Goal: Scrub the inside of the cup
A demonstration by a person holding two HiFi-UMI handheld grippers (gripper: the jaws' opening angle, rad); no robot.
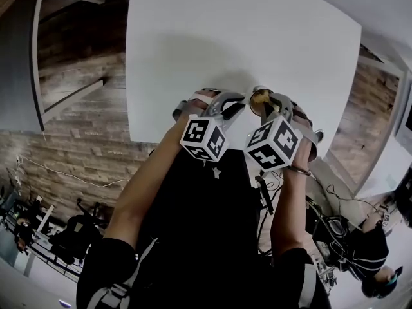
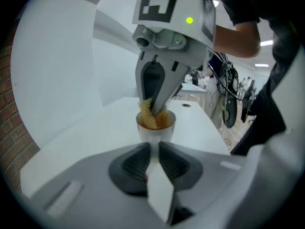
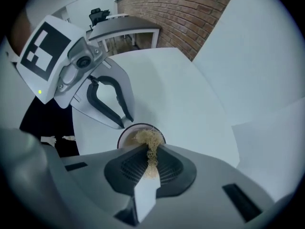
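A small white cup (image 2: 155, 134) stands near the front edge of the white table (image 1: 244, 37). In the head view the cup (image 1: 260, 98) shows between the two grippers. My left gripper (image 2: 155, 148) is shut on the cup's near wall, and its fingers (image 3: 114, 106) meet the rim from the left in the right gripper view. My right gripper (image 3: 151, 150) is shut on a tan fibrous scrubber (image 3: 148, 138), which fills the mouth of the cup (image 3: 126, 135). Seen from the left gripper, the right gripper (image 2: 155, 106) points down into the cup, with the scrubber (image 2: 151, 121) packed inside.
The table's bare white top stretches away behind the cup. A brick wall (image 3: 190, 8) and a dark desk (image 3: 124, 27) lie beyond its far end. Wooden flooring (image 1: 84, 114) shows to the left, and cables and another person (image 1: 373, 256) are at the lower right.
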